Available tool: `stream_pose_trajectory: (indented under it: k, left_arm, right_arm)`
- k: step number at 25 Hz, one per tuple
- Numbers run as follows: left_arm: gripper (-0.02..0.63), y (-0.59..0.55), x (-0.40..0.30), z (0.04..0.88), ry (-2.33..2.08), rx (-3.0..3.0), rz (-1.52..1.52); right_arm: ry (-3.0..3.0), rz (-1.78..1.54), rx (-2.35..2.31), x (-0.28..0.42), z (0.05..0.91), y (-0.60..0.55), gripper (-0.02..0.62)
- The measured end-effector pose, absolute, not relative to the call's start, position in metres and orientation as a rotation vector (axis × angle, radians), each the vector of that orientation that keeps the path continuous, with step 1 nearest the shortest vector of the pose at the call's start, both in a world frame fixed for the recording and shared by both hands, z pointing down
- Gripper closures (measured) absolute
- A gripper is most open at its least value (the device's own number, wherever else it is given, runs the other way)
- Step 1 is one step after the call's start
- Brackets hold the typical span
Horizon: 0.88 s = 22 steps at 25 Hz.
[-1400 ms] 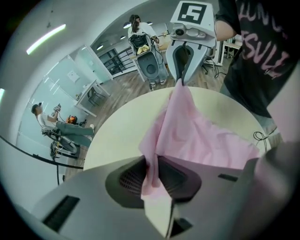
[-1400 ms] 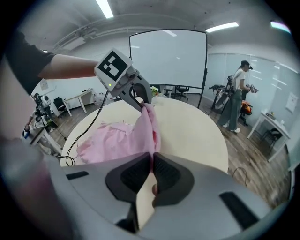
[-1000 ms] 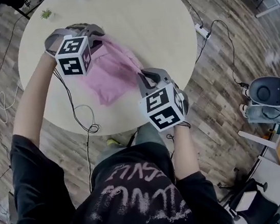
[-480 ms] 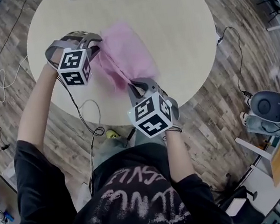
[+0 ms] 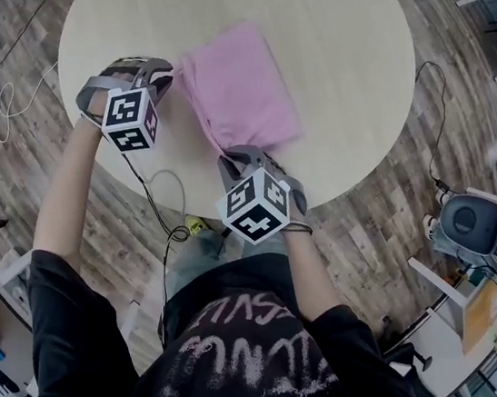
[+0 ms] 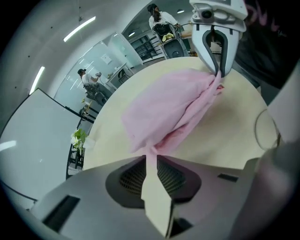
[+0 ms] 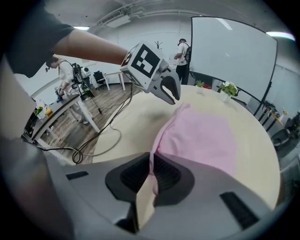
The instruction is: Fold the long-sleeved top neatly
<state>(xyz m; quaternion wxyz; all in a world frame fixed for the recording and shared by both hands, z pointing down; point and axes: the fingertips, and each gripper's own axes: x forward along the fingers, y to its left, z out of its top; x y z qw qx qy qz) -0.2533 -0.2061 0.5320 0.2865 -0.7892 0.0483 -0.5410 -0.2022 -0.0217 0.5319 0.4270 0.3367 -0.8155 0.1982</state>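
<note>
Left tongs [image 5: 166,70]: pinching a corner of the top [image 5: 237,84].
Right tongs [image 5: 226,157]: pinching another corner.
Top: pink, flat on the desk [image 5: 335,34], stretching away from both tongs.
Writing: T-shirt [image 5: 242,350] print illegible.

Pink top [image 5: 238,89] on round table [image 5: 347,51], left hand-held gripper [image 5: 165,73] and right hand-held gripper [image 5: 230,155] at its near corners

The head view looks steeply down from above the person [image 5: 244,359] onto the round tabletop [image 5: 337,43]. Each gripper view sits close behind its own jaws, low over that tabletop. The left one faces the right gripper [image 6: 218,72], and the right one faces the left gripper [image 7: 172,97]. All three share the pink top [image 5: 238,89].
</note>
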Motion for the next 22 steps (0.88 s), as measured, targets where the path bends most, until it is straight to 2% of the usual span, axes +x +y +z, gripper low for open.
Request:
stream_pose_trajectory:
  k: [8, 15, 22]
  left_arm:
    - [0.528, -0.201, -0.259, 0.497, 0.271, -2.206, -1.394]
    - [0.555, -0.188, -0.201, 0.477, 0.339, -2.288, -1.280]
    - [0.559, -0.190, -0.194, 0.525, 0.331, -2.278, -1.447]
  right_arm:
    - [-2.171, 0.565, 0.836, -0.221, 0.507, -0.023, 0.512]
    - [-2.198, 0.560, 0.924, -0.198, 0.496, -0.044, 0.540]
    - [-2.205, 0.584, 0.901, -0.155, 0.511, -0.068, 0.563]
